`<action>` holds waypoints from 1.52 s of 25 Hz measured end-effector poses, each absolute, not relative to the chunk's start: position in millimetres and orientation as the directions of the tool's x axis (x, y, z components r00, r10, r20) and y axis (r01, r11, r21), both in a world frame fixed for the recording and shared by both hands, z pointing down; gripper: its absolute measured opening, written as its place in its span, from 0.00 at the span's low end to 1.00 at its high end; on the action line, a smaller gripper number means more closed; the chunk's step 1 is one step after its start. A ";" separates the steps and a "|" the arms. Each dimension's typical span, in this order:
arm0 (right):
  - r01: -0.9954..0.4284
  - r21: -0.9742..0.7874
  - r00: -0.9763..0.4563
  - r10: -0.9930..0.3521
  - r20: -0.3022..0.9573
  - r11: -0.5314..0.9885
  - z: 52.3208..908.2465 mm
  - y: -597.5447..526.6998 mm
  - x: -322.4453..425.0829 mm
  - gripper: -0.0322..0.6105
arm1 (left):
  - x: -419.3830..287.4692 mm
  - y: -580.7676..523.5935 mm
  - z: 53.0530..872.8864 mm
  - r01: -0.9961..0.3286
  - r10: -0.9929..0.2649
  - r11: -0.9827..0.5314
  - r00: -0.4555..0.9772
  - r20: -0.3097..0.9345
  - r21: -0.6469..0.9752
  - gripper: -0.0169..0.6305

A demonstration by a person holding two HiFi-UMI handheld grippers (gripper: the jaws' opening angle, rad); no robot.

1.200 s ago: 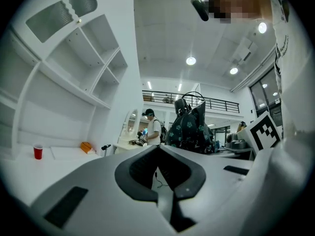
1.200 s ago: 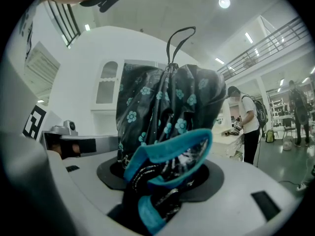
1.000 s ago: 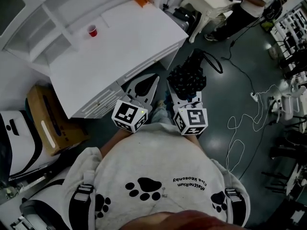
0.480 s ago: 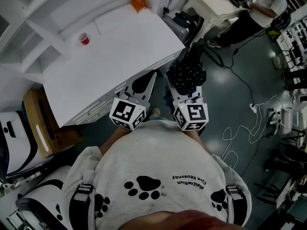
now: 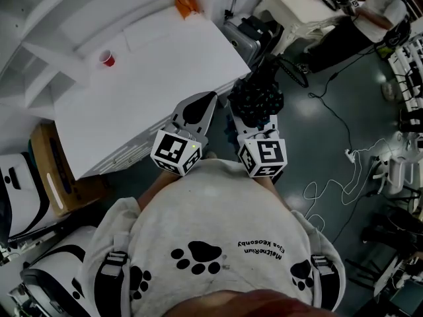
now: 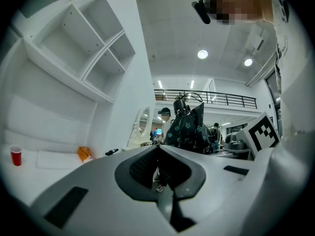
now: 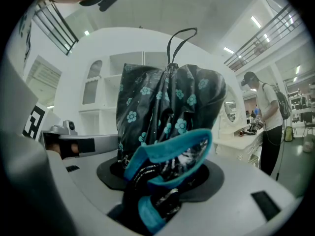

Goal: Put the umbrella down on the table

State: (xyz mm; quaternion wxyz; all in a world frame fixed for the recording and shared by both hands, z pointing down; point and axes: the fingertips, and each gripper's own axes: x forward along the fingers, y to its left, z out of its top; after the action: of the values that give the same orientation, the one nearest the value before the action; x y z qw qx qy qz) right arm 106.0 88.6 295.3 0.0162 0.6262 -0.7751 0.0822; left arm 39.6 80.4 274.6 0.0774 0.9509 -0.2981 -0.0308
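Note:
The folded umbrella (image 5: 256, 98) is black with small teal flowers, a teal strap and a black wrist loop. My right gripper (image 5: 255, 120) is shut on its bundled fabric and holds it upright over the floor, just right of the white table's (image 5: 152, 78) near corner. In the right gripper view the umbrella (image 7: 167, 102) fills the middle and hides the right gripper's (image 7: 165, 171) jaw tips. My left gripper (image 5: 196, 107) is shut with nothing in it, its tip at the table's front edge. In the left gripper view the left gripper (image 6: 158, 149) points past the table, with the umbrella (image 6: 188, 127) beyond it.
A red cup (image 5: 106, 59) and an orange object (image 5: 186, 5) stand on the table, below white shelves (image 6: 88, 48). A cardboard box (image 5: 49, 170) sits on the floor at left. Cables (image 5: 330, 177) trail on the floor at right, and a person (image 5: 357, 25) stands by another table.
Both grippers have drifted a little up and left toward the table's edge. The left tip now overlaps the front edge. The umbrella stays held in the right gripper.

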 end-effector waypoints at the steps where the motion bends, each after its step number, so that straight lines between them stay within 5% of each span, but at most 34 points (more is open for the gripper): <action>1: -0.973 -0.112 -0.215 -0.968 0.131 0.201 297.1 85.2 109.7 0.48 | 43.4 77.2 276.0 -0.561 -0.570 -0.811 0.822 -0.008 0.166 0.05; 38: -0.984 -0.161 -0.110 -0.970 0.218 0.075 328.5 -95.3 139.8 0.48 | 78.8 -122.1 298.4 -0.467 -0.460 -0.861 0.884 0.082 0.204 0.05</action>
State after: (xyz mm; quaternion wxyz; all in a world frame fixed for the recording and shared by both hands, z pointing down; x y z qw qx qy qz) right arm 139.8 -95.3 328.5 0.0265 0.6667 -0.7326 0.1343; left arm 78.8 -122.1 298.4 0.1093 0.9644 -0.2403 0.0151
